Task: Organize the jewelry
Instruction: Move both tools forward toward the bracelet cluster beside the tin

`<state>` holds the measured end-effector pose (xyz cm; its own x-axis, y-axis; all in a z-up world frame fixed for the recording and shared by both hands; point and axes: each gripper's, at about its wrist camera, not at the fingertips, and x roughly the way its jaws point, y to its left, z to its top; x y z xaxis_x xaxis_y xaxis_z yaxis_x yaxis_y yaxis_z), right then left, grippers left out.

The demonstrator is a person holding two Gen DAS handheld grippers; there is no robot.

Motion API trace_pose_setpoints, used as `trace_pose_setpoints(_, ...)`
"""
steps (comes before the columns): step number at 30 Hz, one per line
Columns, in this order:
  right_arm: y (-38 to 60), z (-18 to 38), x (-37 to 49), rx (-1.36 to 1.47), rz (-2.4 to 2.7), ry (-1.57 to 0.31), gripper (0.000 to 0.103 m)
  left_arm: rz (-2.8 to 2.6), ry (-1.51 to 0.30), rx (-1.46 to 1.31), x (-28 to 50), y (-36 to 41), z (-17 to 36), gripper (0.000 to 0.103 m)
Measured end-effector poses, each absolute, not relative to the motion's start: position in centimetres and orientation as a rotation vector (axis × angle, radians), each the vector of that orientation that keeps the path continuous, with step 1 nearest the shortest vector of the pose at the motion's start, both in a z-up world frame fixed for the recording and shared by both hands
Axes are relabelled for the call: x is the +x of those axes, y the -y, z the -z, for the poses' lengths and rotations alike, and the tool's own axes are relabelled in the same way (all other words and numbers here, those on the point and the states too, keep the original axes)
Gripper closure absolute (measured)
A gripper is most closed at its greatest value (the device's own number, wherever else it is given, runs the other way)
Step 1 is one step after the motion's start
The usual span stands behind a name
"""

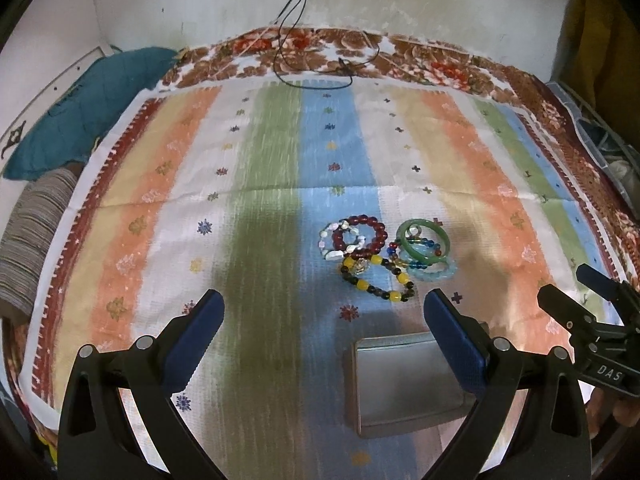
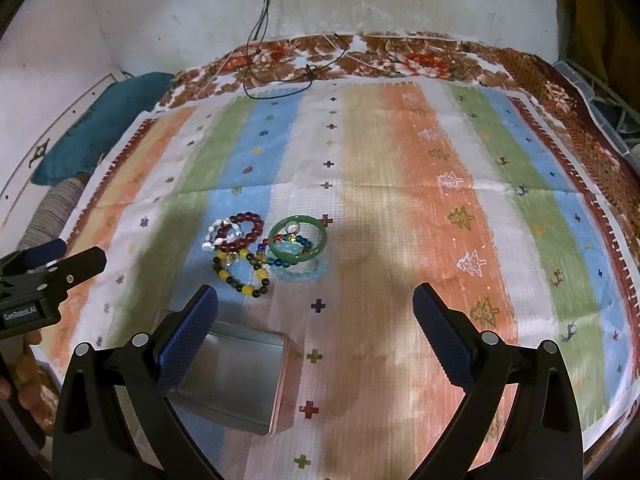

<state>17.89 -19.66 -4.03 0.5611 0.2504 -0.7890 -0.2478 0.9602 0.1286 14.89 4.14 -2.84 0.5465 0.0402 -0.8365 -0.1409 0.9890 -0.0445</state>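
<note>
Both grippers, left (image 1: 323, 312) and right (image 2: 315, 306), hover with jaws spread wide, empty. Bracelets (image 2: 264, 254) sit tangled on the cloth (image 2: 400, 184) just past the tin (image 2: 236, 376). Beads are light and floppy; the green bangle (image 2: 298, 238) is probably stiff, so pinch its rim.

White capitals reading "DAS" stand on a small black plate on the body of the right gripper (image 1: 576, 292), seen at the right edge of the left wrist view. In the right wrist view, white lettering reading "GenRobot.AI" runs along the black block at the base of the left gripper (image 2: 66, 254), at the left edge of the frame. No other text, number or brand mark is legible in either picture.
</note>
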Motion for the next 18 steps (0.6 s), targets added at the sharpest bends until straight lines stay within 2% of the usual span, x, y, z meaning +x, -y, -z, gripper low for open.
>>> trace_pose_setpoints(18,18.0,6.5,22.0,-0.024,-0.262,-0.995,0.004,-0.168,-1.064,-0.099,18.5,-5.7,5.8,0.006)
